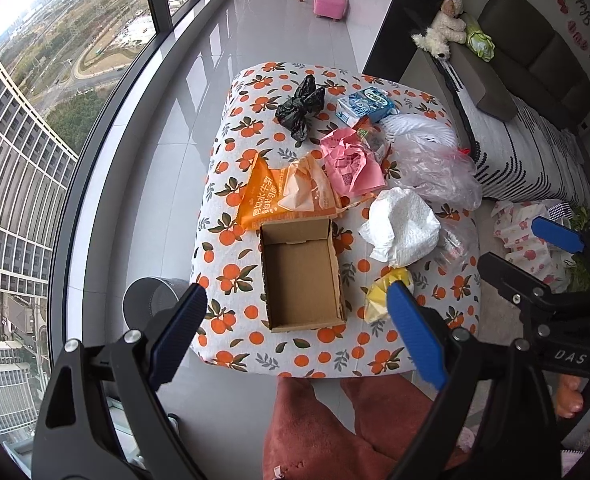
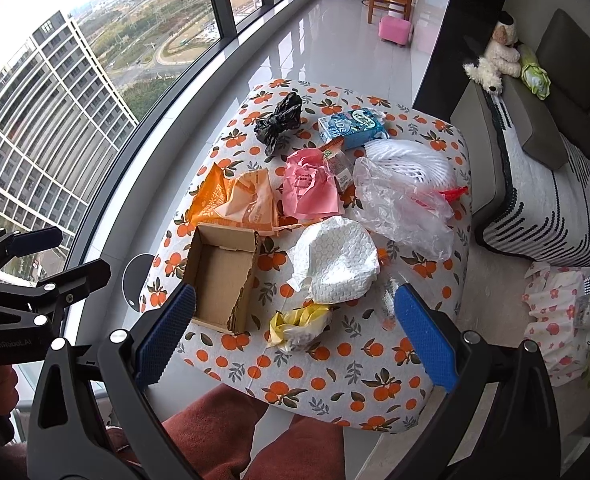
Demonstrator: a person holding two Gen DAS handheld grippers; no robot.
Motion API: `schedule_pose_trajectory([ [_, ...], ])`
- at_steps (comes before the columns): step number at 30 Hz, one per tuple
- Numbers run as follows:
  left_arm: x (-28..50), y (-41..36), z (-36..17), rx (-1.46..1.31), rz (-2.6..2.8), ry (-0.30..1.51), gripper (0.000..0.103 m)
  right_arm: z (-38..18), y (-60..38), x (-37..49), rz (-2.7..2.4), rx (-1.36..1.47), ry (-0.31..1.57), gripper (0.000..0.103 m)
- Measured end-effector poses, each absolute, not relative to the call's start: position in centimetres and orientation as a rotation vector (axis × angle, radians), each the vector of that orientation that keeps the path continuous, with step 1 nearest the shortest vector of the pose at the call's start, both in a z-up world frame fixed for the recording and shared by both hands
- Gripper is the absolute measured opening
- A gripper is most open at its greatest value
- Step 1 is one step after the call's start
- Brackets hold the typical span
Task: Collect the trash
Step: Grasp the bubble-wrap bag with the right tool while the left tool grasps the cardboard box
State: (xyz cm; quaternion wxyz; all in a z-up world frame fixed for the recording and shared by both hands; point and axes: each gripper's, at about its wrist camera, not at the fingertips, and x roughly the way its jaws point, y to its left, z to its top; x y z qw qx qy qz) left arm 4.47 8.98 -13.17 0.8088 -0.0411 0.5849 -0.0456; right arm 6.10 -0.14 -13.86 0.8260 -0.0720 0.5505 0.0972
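Trash lies spread on a table (image 1: 247,344) (image 2: 335,376) under an orange-print cloth. An empty cardboard box (image 1: 301,276) (image 2: 221,276) sits nearest me, with an orange snack bag (image 1: 263,196) (image 2: 231,200) behind it. A crumpled white paper towel (image 1: 401,228) (image 2: 335,264), a yellow wrapper (image 1: 381,292) (image 2: 299,322), a pink bag (image 1: 351,160) (image 2: 309,188), clear plastic (image 1: 439,168) (image 2: 403,208), a black bag (image 1: 301,106) (image 2: 281,122) and a blue carton (image 1: 365,105) (image 2: 353,124) surround them. My left gripper (image 1: 297,314) hovers open above the box. My right gripper (image 2: 295,320) hangs open over the yellow wrapper. Neither holds anything.
A round grey bin (image 1: 151,300) (image 2: 135,280) stands on the tiled floor left of the table, by the window. A sofa (image 1: 535,92) with plush toys (image 1: 443,28) runs along the right. A floral cloth bag (image 2: 559,320) sits beyond the table's right side. My red-trousered legs (image 1: 335,428) are at the near edge.
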Motion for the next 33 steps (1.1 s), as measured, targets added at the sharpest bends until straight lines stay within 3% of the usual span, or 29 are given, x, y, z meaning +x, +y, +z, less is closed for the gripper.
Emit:
schedule_pose_trajectory([
  [11,6.7,11.2,-25.1,-0.097,-0.041,1.356,0.086,-23.7,-0.1,9.2,0.131,-0.214,1.19,0.096],
  [13,7.0,11.3,-27.5,-0.129,-0.042,1.388,0.073,-25.6,-0.6,10.1,0.116,-0.226,1.193,0.096],
  [21,7.9,9.7,-34.5,-0.11,0.017,1.464,0.051,-32.3,-3.0,12.6,0.088,-0.273,1.256,0.096],
  [24,7.7,9.3,-35.5,-0.104,0.037,1.467,0.043,-32.7,-3.2,12.6,0.102,-0.308,1.24,0.096],
  [27,7.4,8.8,-35.2,-0.121,0.027,1.458,0.026,-32.8,-3.0,12.6,0.121,-0.354,1.229,0.096],
  [33,7.4,8.4,-35.0,-0.102,0.072,1.458,0.026,-33.9,-2.1,13.1,0.167,-0.454,1.237,0.096],
])
